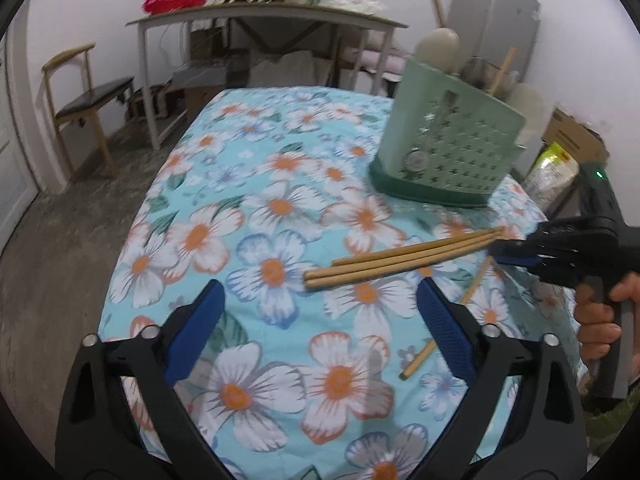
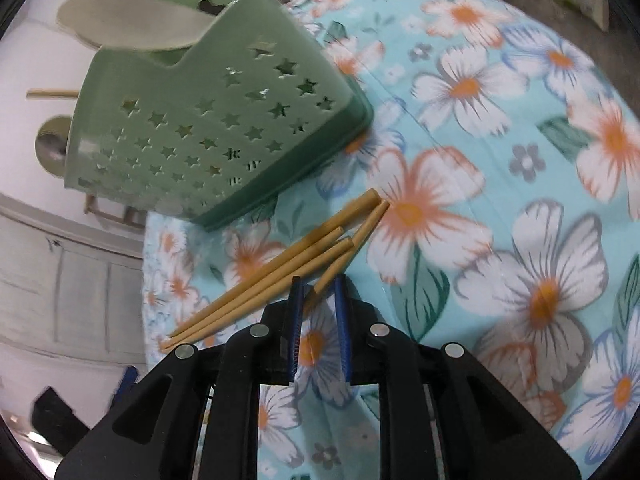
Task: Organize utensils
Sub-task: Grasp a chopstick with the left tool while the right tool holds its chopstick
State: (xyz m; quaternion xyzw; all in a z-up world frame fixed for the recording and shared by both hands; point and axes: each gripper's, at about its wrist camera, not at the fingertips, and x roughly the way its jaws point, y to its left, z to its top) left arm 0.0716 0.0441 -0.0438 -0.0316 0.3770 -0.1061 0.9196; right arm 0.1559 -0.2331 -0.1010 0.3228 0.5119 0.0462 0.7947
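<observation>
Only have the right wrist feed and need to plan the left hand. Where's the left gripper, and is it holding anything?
Observer: The left gripper is wide open with nothing between its fingers. It hangs over the blue floral tablecloth, facing the thick ends of the three bamboo chopsticks.
Operator: Where does the loose chopstick between my jaws end?
Observer: The single bamboo chopstick runs from the right gripper back towards the left one. Its thick end lies on the cloth beside the left gripper's finger on that side.
Operator: Is the right unit's status light on?
Observer: Yes, a small green light glows on its body, above the hand on the handle.
</observation>
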